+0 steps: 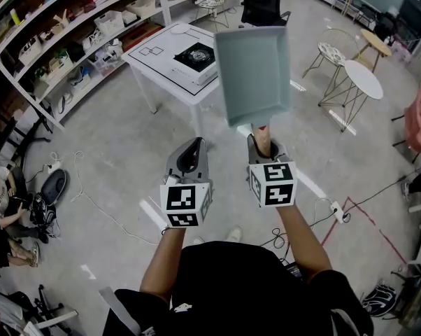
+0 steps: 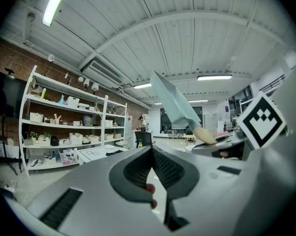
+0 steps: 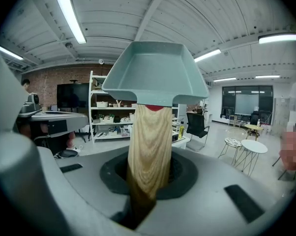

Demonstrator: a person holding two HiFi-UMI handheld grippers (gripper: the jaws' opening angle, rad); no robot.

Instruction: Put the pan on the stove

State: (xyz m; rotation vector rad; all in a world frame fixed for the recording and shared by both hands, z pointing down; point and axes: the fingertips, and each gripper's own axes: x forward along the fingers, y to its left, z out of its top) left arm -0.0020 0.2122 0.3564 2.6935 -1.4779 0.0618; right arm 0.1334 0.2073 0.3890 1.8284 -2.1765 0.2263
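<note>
Holding entry, one pan [image 1: 253, 72]: pale green, square, raised in the air at the upper centre of the head view, touching no surface.
- Right gripper [image 1: 261, 145]: jaws clamped on the pan's wooden handle [image 3: 149, 146], low down near its end.
- Left gripper [image 1: 189, 156]: jaws together, nothing between them, carried beside the right one.
- Stove [image 1: 196, 57]: black burner on the white table [image 1: 161, 75], upper left of centre, well apart from the pan.

Hazards, as judged:
- The grip sits far from the pan's body, so the pan may swing or droop in the jaws.
- The raised pan hides the table's right end from the head view, so its rim may knock the table edge on approach.
- Cable [image 1: 91, 201] trails across the floor at left, where a foot could catch it.

Views compared:
- Right gripper view alone shows the handle seated between the pads.
- Head view alone shows the stove and the gap left to cross.
- Left gripper view gives the pan edge-on.
</note>
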